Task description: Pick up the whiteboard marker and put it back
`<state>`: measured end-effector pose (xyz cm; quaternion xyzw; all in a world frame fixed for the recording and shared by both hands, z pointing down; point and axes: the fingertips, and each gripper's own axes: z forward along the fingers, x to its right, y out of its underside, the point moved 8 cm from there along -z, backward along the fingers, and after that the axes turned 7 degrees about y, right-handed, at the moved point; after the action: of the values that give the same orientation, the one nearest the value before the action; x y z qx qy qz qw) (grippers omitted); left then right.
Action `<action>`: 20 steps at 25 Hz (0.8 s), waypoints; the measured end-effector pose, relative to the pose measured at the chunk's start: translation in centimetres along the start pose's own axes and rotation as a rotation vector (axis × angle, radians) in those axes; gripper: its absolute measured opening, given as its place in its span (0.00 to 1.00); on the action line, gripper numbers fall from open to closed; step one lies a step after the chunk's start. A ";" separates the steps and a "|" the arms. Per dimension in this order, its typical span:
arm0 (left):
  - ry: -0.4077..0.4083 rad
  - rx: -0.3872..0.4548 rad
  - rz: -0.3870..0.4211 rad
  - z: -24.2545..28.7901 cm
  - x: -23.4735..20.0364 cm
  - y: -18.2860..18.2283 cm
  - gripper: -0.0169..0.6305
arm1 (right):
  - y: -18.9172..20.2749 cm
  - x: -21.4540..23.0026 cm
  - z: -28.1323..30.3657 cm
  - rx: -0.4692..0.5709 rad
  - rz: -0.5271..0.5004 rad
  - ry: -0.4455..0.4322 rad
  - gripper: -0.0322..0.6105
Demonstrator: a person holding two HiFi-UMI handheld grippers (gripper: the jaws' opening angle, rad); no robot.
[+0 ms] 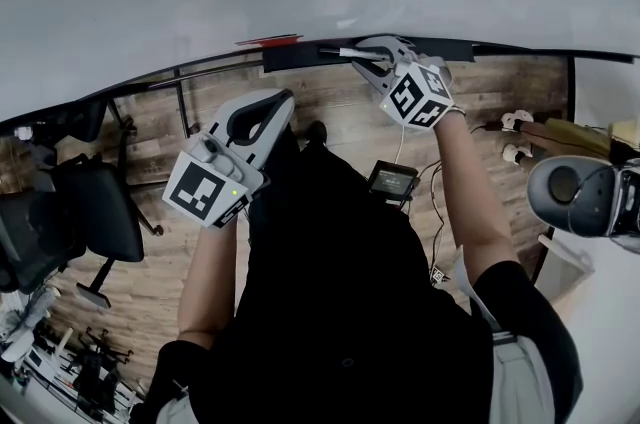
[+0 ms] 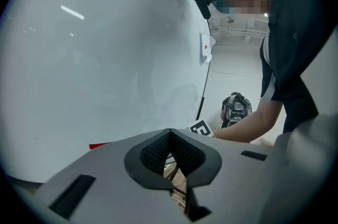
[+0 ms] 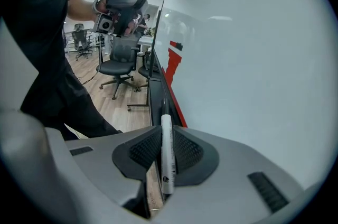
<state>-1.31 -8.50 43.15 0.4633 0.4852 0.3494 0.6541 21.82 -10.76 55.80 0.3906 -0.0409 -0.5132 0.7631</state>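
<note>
— Which step is this?
— By the glossy white whiteboard point(image 3: 253, 48) and its black ledge point(image 3: 156, 92), the right gripper point(image 1: 366, 62) pinches the slim white marker point(image 3: 167, 136). It could be just lifted or going back. The left gripper point(image 2: 170, 136) is pressed together, empty. Returning it means lining the marker along the ledge.

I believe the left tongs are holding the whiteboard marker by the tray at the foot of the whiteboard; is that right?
Not quite. The right tongs, not the left, are holding the whiteboard marker by the tray at the foot of the whiteboard. The right gripper view shows the marker clamped between them. The left tongs are shut on nothing.
</note>
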 end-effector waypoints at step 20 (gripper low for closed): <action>0.037 -0.033 -0.010 0.5 0.6 1.1 0.05 | -0.3 -0.4 -1.0 0.036 0.111 0.010 0.17</action>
<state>-0.72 -7.74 44.03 0.4435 0.4936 0.3627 0.6543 21.88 -9.95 55.11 0.4041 -0.0680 -0.4673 0.7834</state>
